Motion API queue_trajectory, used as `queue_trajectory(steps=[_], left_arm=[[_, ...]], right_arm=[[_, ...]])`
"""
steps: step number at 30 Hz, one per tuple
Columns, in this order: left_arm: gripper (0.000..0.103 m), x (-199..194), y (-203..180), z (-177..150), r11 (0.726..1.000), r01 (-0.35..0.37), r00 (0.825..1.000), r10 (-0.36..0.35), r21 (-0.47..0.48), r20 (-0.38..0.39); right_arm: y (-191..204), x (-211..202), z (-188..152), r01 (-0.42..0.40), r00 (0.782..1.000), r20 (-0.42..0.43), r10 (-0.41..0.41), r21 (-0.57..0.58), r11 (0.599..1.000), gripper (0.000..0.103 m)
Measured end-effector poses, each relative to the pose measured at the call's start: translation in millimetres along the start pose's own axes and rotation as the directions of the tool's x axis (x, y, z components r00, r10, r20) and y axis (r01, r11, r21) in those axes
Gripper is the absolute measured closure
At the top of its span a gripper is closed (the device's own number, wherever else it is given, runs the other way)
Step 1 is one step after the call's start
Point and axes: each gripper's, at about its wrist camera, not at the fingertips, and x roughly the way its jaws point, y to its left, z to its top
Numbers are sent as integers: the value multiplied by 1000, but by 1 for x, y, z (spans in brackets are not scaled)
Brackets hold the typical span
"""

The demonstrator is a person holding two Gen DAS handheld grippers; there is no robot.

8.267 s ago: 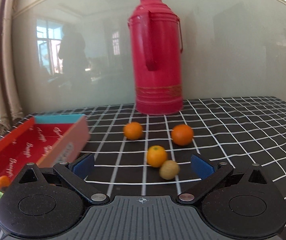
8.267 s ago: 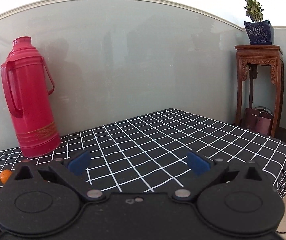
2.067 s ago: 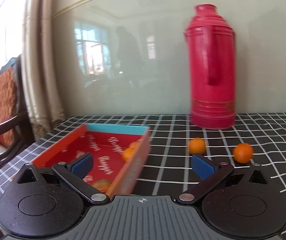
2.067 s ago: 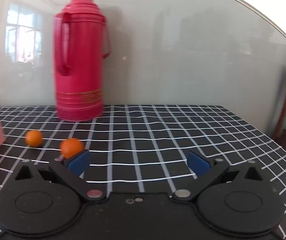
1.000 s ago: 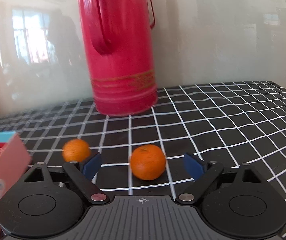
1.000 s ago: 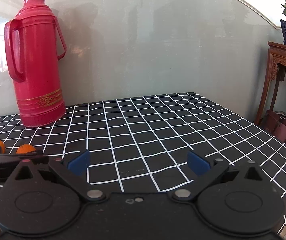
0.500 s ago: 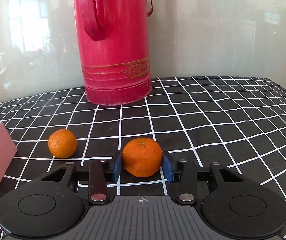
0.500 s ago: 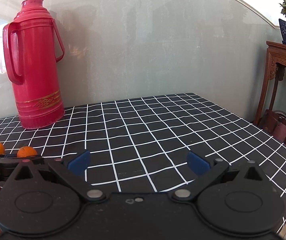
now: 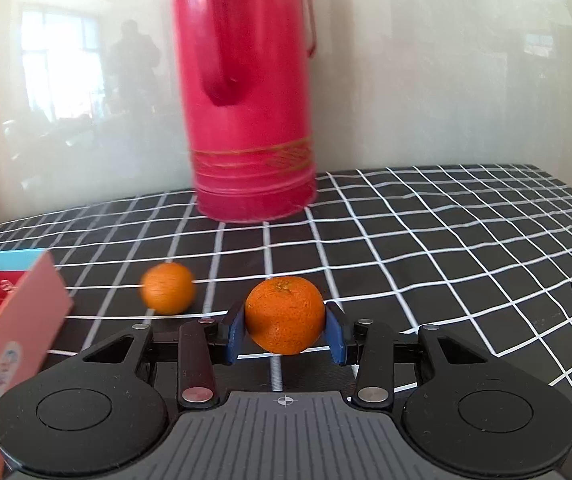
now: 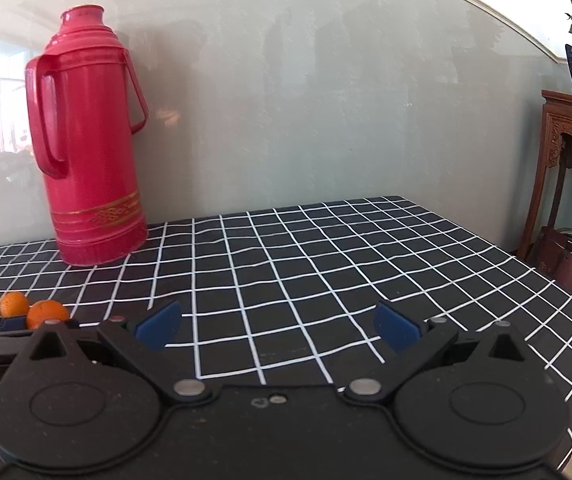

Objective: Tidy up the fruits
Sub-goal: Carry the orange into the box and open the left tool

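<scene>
Half a second ago my left gripper point(image 9: 284, 334) had just pinched the round orange mandarin point(image 9: 284, 314) while it sat low on the black, white-gridded tablecloth surface point(image 9: 426, 240). Now the background is smeared and shifted, the fruit sits higher against the grid, and I judge it lifted clear. The blue fingers point(image 9: 234, 332) press both its flanks, closed on it. That means the pick is done and the carry begins, presumably to the red open cardboard box point(image 9: 13, 320) at the left edge of the left wrist frame.

The mandarin is near spherical, so it has hardly any long axis; its dimpled stem end points up and slightly away from me, toward the top of the frame.

A second, blurred orange mandarin point(image 9: 168, 288) waits on the surface left of centre, in front of the tall red metal thermos flask point(image 9: 245, 120).

My right gripper point(image 10: 277, 326) idles at lower centre of its own frame, blue fingers spread wide and holding nothing.
</scene>
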Motion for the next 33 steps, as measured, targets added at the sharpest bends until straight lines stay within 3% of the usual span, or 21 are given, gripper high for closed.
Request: queue_trajectory(steps=[9, 15, 23, 27, 33], left_arm=[[61, -43, 54, -3, 993, -115, 992, 117, -40, 55], [61, -69, 103, -12, 967, -237, 968, 243, -93, 62], [61, -76, 175, -32, 902, -395, 918, 396, -173, -32], [61, -76, 200, -40, 881, -419, 908, 409, -221, -91], [61, -77, 209, -44, 864, -449, 893, 436, -226, -111]], right_arm=[[39, -11, -1, -92, 996, 5, 92, -43, 995, 6], [75, -20, -5, -174, 984, 9, 176, -95, 980, 6], [120, -31, -12, -281, 959, -17, 282, -145, 949, 6], [137, -33, -15, -315, 949, -29, 314, -166, 935, 6], [154, -36, -16, -350, 936, -40, 349, -170, 921, 6]])
